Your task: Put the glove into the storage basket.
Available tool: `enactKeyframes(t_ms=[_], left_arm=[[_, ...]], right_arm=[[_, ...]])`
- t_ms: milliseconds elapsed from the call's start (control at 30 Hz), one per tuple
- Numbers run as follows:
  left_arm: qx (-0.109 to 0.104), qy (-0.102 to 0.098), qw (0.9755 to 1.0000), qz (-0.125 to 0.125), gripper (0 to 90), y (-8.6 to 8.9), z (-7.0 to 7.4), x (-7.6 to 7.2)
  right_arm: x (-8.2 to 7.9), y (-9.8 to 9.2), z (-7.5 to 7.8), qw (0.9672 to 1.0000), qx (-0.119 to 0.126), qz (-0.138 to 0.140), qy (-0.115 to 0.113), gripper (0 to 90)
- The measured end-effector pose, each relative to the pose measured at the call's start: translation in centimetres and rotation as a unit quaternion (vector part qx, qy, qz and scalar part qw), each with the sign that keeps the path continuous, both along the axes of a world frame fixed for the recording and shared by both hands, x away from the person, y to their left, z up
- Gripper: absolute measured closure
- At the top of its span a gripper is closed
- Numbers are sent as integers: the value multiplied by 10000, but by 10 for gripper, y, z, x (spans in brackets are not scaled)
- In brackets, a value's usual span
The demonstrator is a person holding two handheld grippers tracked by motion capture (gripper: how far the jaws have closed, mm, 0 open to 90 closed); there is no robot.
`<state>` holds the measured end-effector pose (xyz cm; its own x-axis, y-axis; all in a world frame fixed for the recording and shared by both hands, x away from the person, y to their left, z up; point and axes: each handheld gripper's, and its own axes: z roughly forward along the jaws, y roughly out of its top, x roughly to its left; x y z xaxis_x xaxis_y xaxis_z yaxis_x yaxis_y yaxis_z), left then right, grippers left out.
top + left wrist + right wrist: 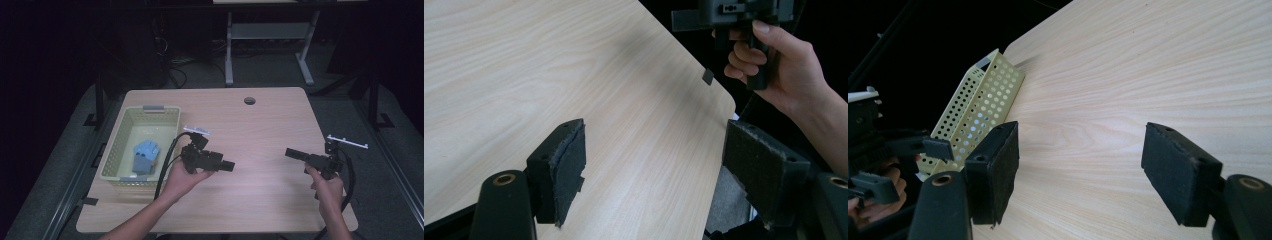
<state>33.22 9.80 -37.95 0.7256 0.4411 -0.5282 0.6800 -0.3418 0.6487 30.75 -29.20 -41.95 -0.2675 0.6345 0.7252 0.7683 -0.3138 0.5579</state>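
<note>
A pale wood table (260, 130) is standing in a dark room, a white frame sitting on the floor behind it. At the table's left edge a yellow perforated basket (116, 150) is holding a blue object (145, 156), well apart from both grippers. The person's left hand (182, 179) is holding the left gripper (231, 166) level above the table just right of the basket, its jaws standing wide apart with nothing between them. The right hand (325, 186) is holding the right gripper (290, 153) near the table's right edge, pointing toward the left one; its jaws too are gaping wide over bare wood, gripping nothing. Black cables are trailing from both grippers toward the person.
</note>
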Motion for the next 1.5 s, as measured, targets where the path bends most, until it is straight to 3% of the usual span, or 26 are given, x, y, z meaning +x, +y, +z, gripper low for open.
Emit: enactKeyframes(t_ms=[600,1133,1333,1500], left_arm=[[-22,-260,9994,-208,245,-16,-21,-20],[-6,-499,9982,-327,216,-12,-39,-37],[-61,-412,9986,-318,217,-7,-52,-45],[-85,-484,9984,-291,217,-2,-57,-48]], right_arm=[[-12,-9,-18,10000,12,-3,92,305],[-27,-13,-30,10000,-4,32,72,291],[-34,-11,-34,9999,-38,101,45,289],[-40,-11,-39,9999,18,85,52,285]])
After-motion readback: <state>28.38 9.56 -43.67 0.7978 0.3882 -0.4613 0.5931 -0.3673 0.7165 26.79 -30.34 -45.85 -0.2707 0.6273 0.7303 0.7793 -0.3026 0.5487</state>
